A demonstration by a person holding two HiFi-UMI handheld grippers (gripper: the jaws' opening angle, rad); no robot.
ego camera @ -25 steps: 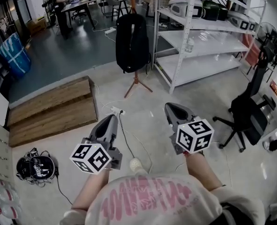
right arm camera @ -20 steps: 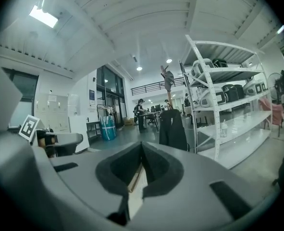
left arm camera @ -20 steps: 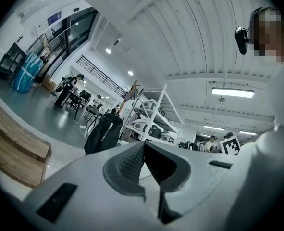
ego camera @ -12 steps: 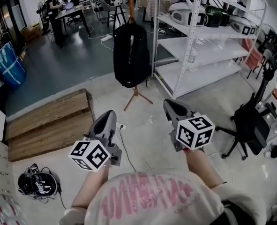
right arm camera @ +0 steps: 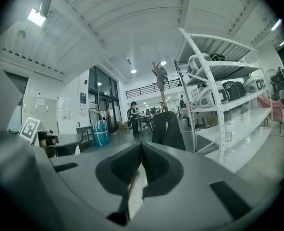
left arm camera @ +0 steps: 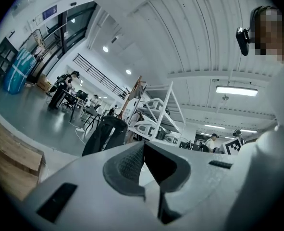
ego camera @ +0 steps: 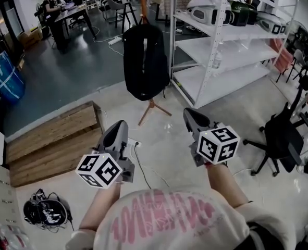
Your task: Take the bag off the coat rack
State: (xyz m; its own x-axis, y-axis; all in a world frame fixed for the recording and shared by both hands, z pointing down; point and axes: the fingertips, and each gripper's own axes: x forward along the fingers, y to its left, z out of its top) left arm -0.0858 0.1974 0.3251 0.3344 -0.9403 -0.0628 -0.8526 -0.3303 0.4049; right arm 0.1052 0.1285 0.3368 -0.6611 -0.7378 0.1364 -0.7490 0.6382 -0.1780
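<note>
Bag (ego camera: 146,61) hangs on the rack (ego camera: 152,105), upper centre of frame, well apart from both tools. Left tool (ego camera: 120,125) and right tool (ego camera: 191,113) are closed tight, empty, pointed at it, lined up for the reach, I'd say.

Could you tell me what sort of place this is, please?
Likely a lab or workshop-style office: white metal shelving holding equipment, a desk with a person working, and an office chair.
</note>
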